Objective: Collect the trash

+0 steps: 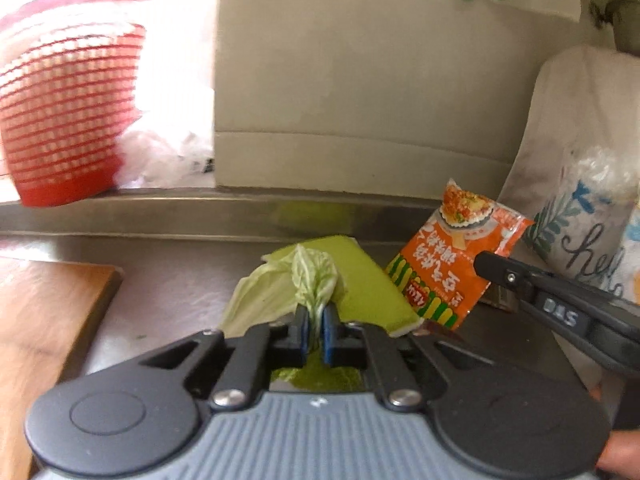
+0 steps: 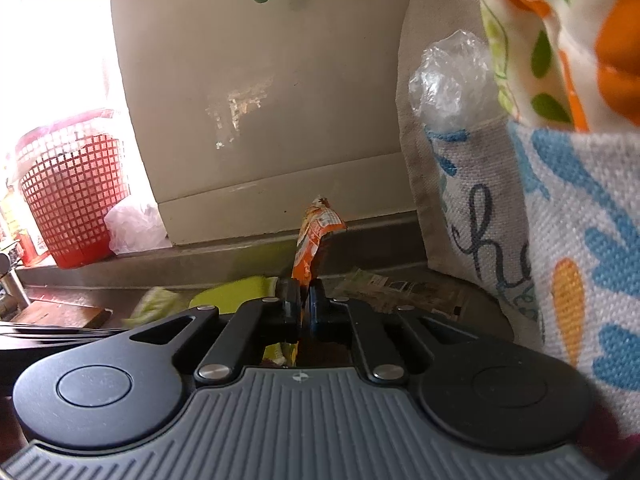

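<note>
My left gripper is shut on a pale green cabbage leaf, which bunches up between the blue pads above a green sponge on the steel counter. To its right an orange food packet is lifted off the counter, pinched by my right gripper, which reaches in from the right. In the right wrist view the same packet stands edge-on, with my right gripper shut on its lower end. The cabbage leaf and sponge lie left of it.
A red mesh basket and crumpled white plastic sit on the ledge at the back left. A wooden board lies at the left. Printed cloth towels hang at the right, with crumpled clear plastic above. A flattened wrapper lies behind the right gripper.
</note>
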Action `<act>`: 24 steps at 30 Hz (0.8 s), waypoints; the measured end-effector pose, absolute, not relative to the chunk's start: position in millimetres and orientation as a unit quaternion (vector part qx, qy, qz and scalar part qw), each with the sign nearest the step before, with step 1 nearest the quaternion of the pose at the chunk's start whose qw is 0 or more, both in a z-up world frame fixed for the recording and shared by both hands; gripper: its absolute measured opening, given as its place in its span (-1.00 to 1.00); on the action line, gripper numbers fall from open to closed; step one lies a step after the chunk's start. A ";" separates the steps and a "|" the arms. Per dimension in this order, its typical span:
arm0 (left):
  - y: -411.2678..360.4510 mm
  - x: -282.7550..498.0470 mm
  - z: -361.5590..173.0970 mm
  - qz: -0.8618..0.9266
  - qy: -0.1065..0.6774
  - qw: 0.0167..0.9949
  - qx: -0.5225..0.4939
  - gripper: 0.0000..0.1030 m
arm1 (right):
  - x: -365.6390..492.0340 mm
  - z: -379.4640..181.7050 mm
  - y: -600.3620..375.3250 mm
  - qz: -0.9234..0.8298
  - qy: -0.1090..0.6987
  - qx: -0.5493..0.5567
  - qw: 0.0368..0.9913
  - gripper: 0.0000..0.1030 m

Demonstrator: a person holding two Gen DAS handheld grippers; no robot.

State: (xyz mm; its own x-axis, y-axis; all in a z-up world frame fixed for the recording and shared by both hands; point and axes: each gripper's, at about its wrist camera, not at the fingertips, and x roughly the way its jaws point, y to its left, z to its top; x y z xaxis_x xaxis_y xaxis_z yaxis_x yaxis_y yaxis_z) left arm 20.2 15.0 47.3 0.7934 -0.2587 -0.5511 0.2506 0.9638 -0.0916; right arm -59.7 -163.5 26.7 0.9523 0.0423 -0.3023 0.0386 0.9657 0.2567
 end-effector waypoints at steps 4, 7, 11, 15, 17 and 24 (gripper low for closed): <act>31.7 -1.4 55.1 -0.124 0.289 0.949 -0.023 -0.92 | -66.3 29.4 -160.4 0.003 0.136 0.122 0.983 -0.95; 44.0 -23.0 60.7 -0.114 0.288 0.950 -0.034 -0.92 | -66.5 29.1 -157.2 0.030 0.141 0.134 0.980 -0.95; 63.9 -56.0 69.8 -0.096 0.284 0.953 -0.048 -0.92 | -68.5 27.4 -142.9 0.074 0.148 0.137 0.977 -0.95; 83.1 -89.5 77.8 -0.073 0.282 0.954 -0.063 -0.92 | -74.2 28.8 -127.0 0.119 0.148 0.141 0.971 -0.95; 93.4 -106.8 81.9 -0.063 0.280 0.955 -0.071 -0.92 | -75.2 29.4 -113.6 0.143 0.152 0.141 0.968 -0.95; 116.6 -155.5 89.6 -0.030 0.274 0.957 -0.090 -0.92 | -93.3 31.6 -69.0 0.219 0.157 0.118 0.956 -0.95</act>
State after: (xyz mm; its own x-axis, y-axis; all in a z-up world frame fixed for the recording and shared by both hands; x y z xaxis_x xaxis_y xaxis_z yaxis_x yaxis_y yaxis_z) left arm -155.5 116.6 89.6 0.8478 -0.1072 -0.5195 0.0085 0.9820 -0.1887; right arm -93.3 -69.0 31.6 0.8541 0.4567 -0.2488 -0.3822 0.8757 0.2952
